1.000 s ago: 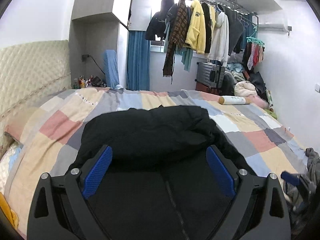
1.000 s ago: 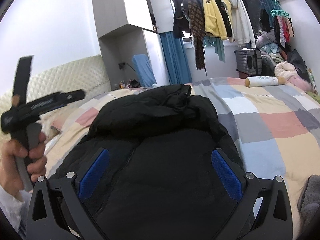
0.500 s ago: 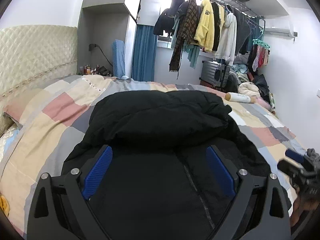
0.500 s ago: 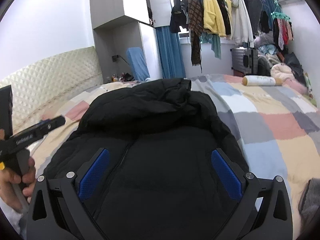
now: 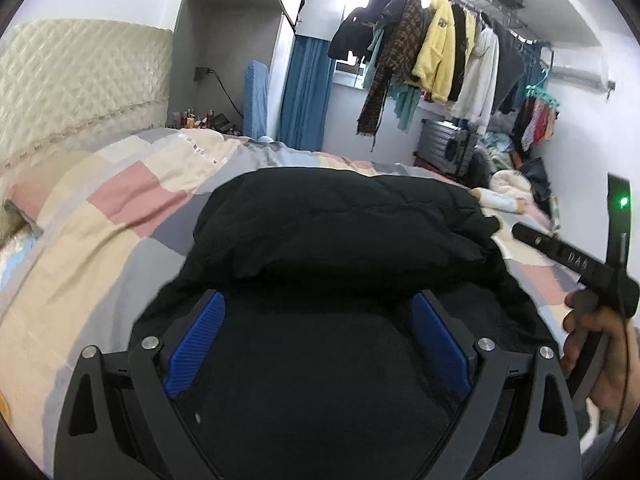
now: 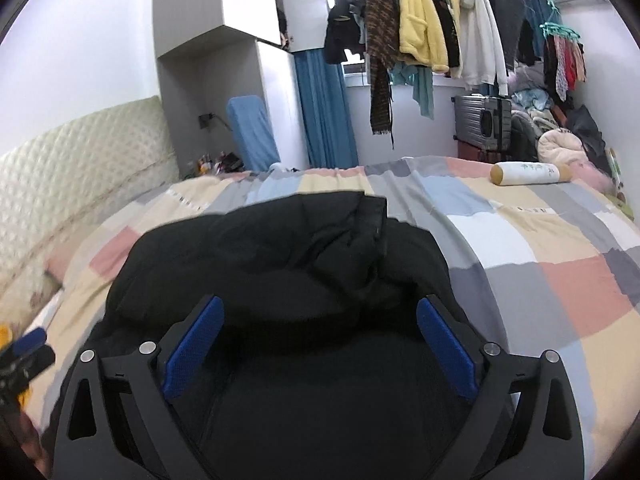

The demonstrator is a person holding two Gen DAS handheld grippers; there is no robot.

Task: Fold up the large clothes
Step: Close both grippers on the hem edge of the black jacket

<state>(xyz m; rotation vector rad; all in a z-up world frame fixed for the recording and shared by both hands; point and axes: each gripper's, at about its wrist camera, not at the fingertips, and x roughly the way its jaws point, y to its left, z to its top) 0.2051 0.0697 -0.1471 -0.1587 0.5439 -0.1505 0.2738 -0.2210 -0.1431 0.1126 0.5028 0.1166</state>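
Black padded jacket (image 5: 344, 240) lies bunched on the patchwork bedspread (image 5: 120, 216); its near portion runs under both cameras and is cut off at the lower frame edge. Left gripper (image 5: 318, 316) hangs over the jacket, jaws spread wide, gripping nothing. Right gripper (image 6: 320, 320): likewise, jaws released. Jacket seams and zipper are hard to make out against the dark fabric.
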